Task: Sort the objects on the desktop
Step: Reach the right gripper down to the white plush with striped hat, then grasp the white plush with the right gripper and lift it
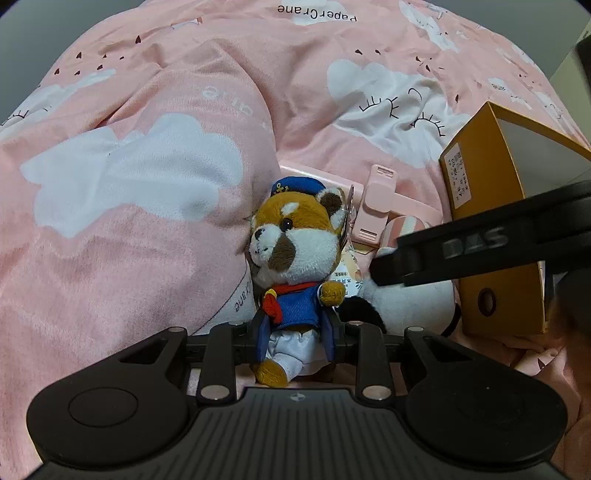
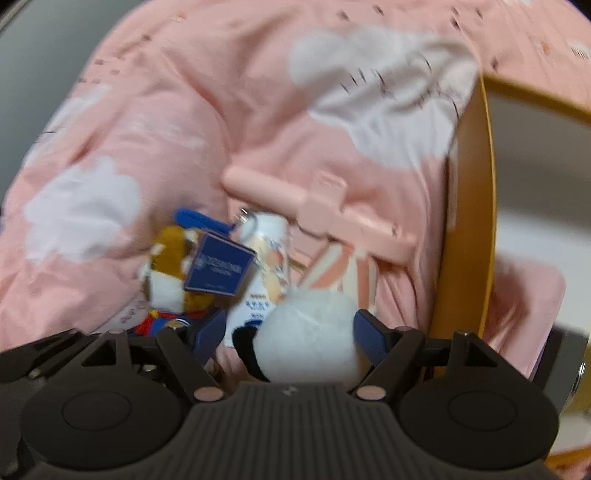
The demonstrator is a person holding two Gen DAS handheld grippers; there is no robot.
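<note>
Between the left hand-held gripper (image 1: 295,341) pads, sailor plush (image 1: 295,266).

1. A pink quilt (image 1: 147,221) printed with white clouds and closed-eye lashes is filling most of both frames, lying in soft folds.
2. The words "PaperCrane" (image 1: 317,13) are showing upside down at the top centre of the left wrist view.
</note>
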